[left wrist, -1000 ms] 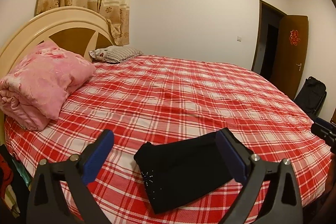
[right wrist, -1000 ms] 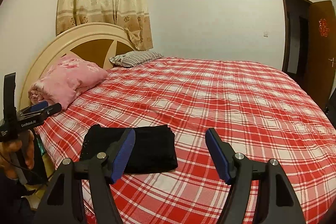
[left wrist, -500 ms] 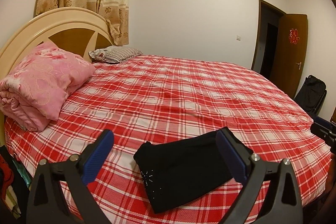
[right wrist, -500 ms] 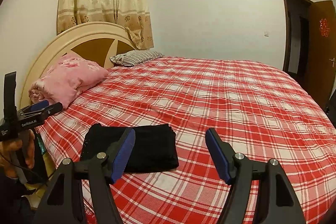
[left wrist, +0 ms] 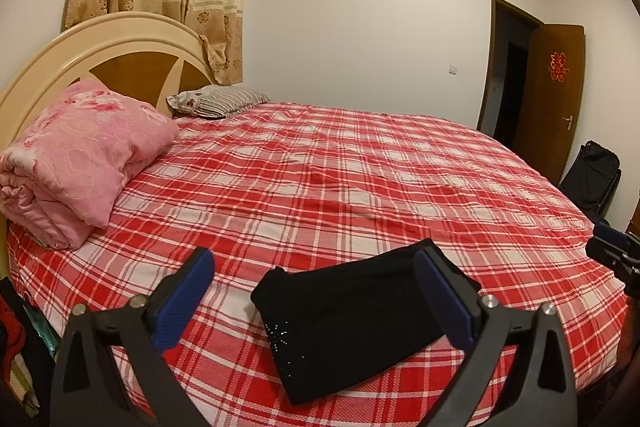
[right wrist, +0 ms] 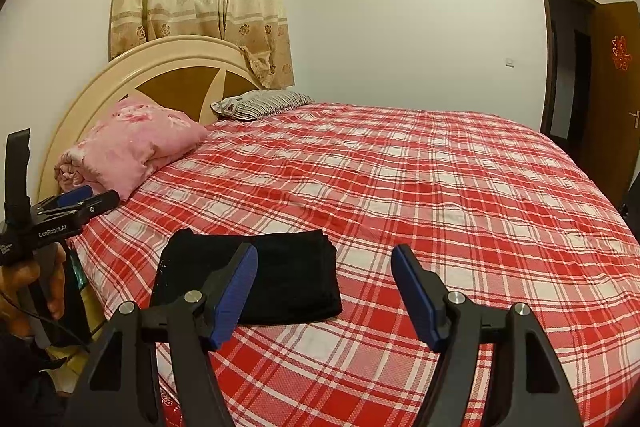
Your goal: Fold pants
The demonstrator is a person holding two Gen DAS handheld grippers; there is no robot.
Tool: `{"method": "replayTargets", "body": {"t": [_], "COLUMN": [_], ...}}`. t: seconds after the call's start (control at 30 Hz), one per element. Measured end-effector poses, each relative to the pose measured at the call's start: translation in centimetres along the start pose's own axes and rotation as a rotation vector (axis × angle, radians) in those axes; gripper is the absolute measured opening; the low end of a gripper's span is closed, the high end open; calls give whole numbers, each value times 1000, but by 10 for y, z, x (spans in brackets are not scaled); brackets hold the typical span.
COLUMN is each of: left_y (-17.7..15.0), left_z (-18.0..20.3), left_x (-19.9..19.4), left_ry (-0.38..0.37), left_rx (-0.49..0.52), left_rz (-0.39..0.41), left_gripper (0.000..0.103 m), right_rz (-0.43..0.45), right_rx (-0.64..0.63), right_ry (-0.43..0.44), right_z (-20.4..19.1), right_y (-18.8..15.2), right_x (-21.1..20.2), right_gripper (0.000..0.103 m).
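Bed (left wrist: 360, 163) first, because it fills both of my views: red plaid sheet stretched out wide, pink quilt (left wrist: 76, 159) rolled up by the headboard (right wrist: 132, 83), striped pillow (left wrist: 218, 101) further back, door (left wrist: 554, 103) off at the far right. Down at the near edge of that sheet sit the black pants (left wrist: 352, 311), and from what I can see they're already a compact rectangle, layers stacked, a sprinkle of shiny studs at the near left corner, so I'd call the folding done or nearly so. Now the bit that matters: through the left camera the bundle lies straight ahead and below my left gripper (left wrist: 320, 303), spread wide with nothing between its blue pads, the right-hand pad overlapping the pants' far right end in the picture, though I can't tell if it's touching. The long axis runs across that claw's opening, tilted up toward the right. Over on the right camera, the pants (right wrist: 280, 275) sit off to the left of my right gripper (right wrist: 324, 291), also gaping and holding nothing, only its left pad in front of the cloth. So, my call: the left one is the nearer, better-centred claw for any last tuck or press; the right would have to swing leftward first.
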State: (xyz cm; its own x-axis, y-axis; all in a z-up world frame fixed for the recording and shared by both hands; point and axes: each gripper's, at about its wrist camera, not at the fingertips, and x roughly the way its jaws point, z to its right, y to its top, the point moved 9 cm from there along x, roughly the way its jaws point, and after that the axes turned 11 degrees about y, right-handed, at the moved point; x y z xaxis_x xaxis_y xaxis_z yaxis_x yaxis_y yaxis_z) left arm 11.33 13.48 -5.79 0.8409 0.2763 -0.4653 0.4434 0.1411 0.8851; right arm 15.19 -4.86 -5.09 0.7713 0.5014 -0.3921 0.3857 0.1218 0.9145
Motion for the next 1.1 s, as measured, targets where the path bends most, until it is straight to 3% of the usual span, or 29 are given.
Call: {"method": "replayTargets", "body": {"t": [0.27,0.53,1.1], "left_y": [1,10,2], "left_z": [3,5,-3], "left_x": [-1,-12,3], "left_ry": [-10,11,39], "left_rx": [10,25,17], "left_rz": [-6,52,7], "left_gripper": [103,103,103], "right_rz": [2,-2,-14], "right_rx": [-5,-12,-31], "right_ry": [-4,-5,-2], "right_z": [1,2,-3], "right_y": [-1,-2,-6], "right_x": [0,1,3], "right_gripper": [71,71,71]}}
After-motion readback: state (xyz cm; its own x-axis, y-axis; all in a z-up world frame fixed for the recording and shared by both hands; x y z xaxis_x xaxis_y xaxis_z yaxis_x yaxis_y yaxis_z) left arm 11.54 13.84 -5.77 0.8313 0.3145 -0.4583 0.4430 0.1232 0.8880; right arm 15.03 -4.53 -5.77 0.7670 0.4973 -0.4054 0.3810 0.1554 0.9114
